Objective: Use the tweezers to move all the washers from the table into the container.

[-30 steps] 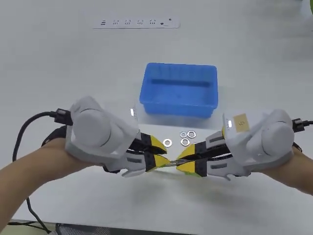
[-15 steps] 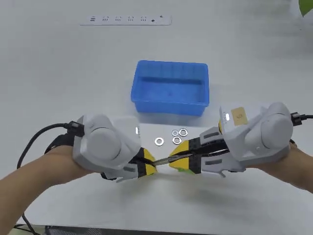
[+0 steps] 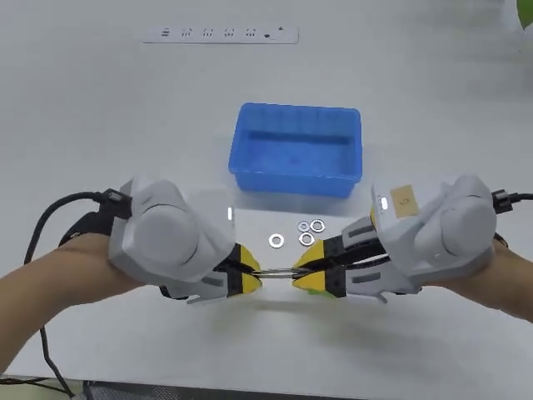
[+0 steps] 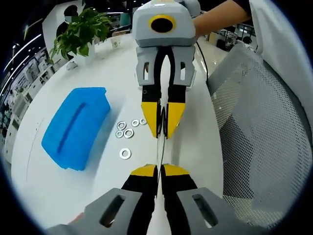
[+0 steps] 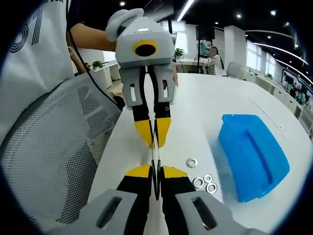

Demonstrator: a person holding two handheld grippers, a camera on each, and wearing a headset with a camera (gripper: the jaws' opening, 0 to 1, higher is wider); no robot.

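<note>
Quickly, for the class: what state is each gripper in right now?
Left gripper: closed on one end of the tweezers.
Right gripper: closed on the other end of the tweezers.

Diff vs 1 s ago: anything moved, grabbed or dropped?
The left tongs and right tongs have drawn slightly apart, mostly the left pulling away, so more of the thin metal tweezers shows between them. Both stay shut on it. The four small metal washers still lie on the white table, and the blue plastic container is unmoved and looks empty.
</note>
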